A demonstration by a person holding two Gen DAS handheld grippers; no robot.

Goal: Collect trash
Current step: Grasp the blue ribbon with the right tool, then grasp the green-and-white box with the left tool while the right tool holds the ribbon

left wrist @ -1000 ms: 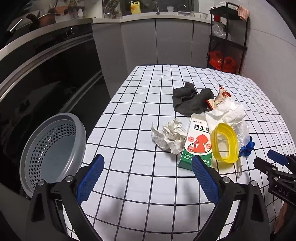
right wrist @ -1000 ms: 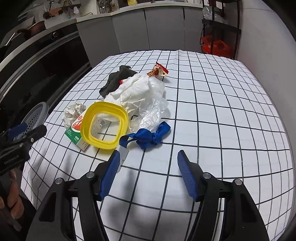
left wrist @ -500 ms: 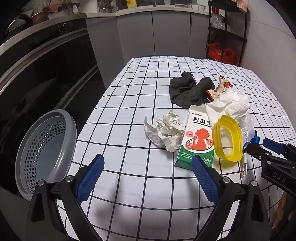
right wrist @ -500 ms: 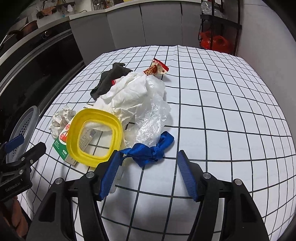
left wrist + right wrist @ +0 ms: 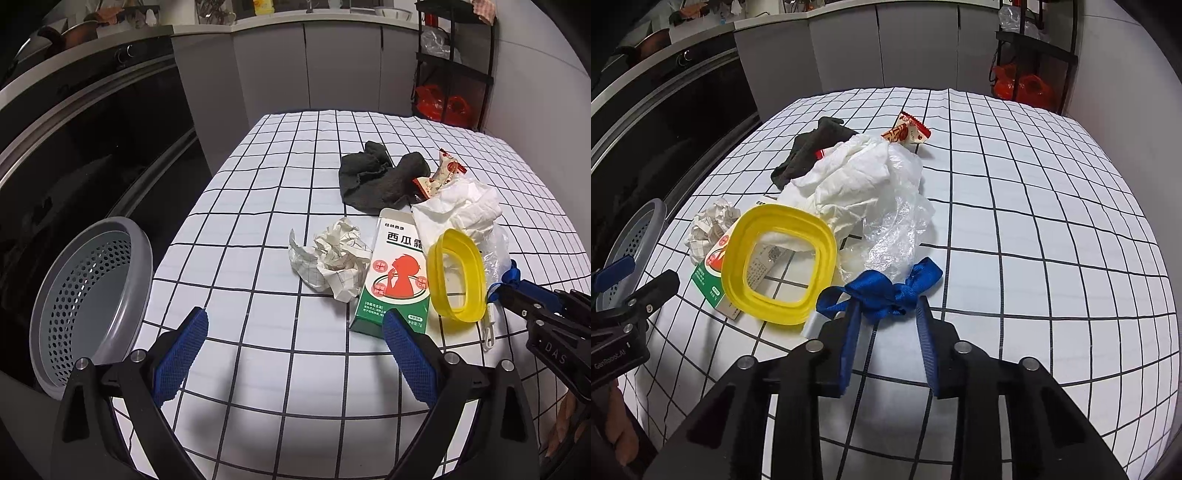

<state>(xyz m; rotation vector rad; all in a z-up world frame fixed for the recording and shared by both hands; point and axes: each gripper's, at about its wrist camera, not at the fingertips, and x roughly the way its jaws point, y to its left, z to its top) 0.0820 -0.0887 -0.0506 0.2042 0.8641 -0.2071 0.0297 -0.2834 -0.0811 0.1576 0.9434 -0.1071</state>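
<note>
Trash lies in a pile on the checked table [image 5: 258,206]: a crumpled paper ball [image 5: 332,258], a green and white carton [image 5: 395,280], a yellow plastic ring [image 5: 779,258], a white plastic bag [image 5: 868,188], a dark cloth [image 5: 380,177], a red snack wrapper [image 5: 908,131] and a blue ribbon [image 5: 886,291]. My right gripper [image 5: 888,314] has its jaws partly closed around the blue ribbon, which sits between the fingertips. My left gripper [image 5: 295,332] is open and empty, low over the table in front of the paper ball and carton.
A grey perforated basket [image 5: 88,295] hangs off the table's left edge, tilted toward me. Dark oven fronts and grey cabinets run along the left and back. A black rack [image 5: 454,66] with red bags stands at the back right.
My right gripper moved forward to the blue ribbon and narrowed its jaws around it. My left gripper rose and drew back slightly, still open.
</note>
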